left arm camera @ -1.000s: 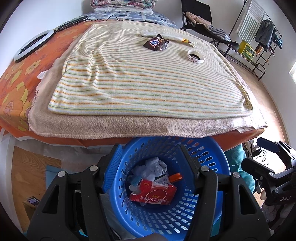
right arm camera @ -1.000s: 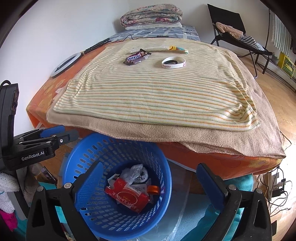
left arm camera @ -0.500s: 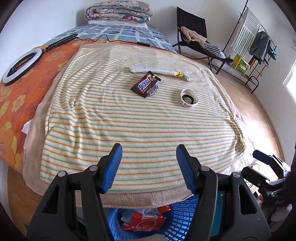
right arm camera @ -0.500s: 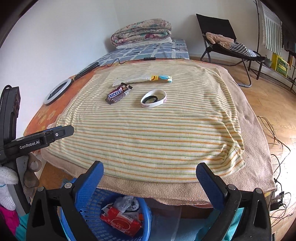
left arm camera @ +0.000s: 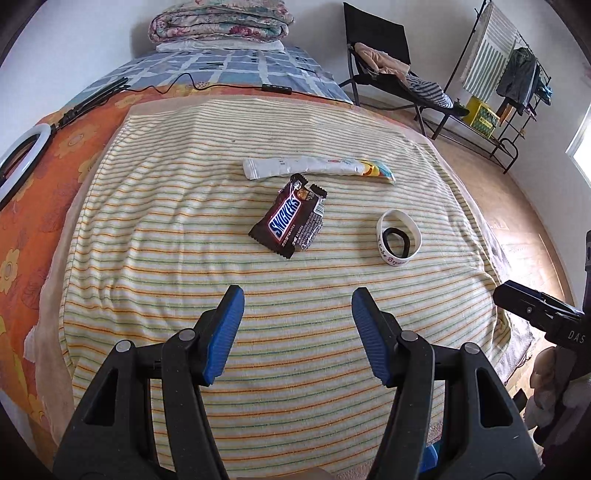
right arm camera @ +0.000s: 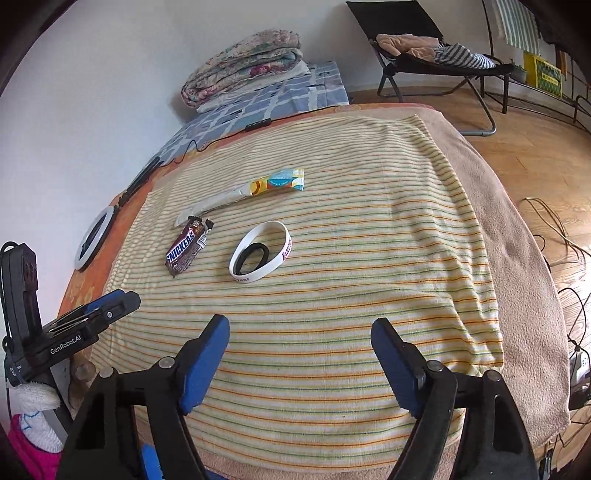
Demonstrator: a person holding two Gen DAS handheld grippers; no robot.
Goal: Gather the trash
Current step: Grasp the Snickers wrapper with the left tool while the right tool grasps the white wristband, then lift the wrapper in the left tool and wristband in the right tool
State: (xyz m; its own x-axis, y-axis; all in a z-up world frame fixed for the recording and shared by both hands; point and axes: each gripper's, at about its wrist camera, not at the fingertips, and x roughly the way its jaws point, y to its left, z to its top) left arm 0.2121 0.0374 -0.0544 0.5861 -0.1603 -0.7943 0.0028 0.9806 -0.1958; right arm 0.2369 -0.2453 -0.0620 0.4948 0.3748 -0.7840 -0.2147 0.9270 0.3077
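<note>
A brown Snickers wrapper lies on the striped towel in the middle of the bed. Just behind it lies a long white wrapper with a colourful end. To the right sits a white wristband with a black hair tie inside. My left gripper is open over the near part of the towel, short of the Snickers wrapper, holding nothing. My right gripper is open too, nearer than the wristband. A sliver of blue basket peeks below the bed edge.
A white ring light and a black cable lie on the orange sheet at the left. Folded quilts are stacked at the bed's far end. A black folding chair and clothes rack stand on the wooden floor to the right.
Both grippers rose from over the blue basket of trash and moved forward over the bed. The basket has dropped almost out of view, and the wrappers are closer.
</note>
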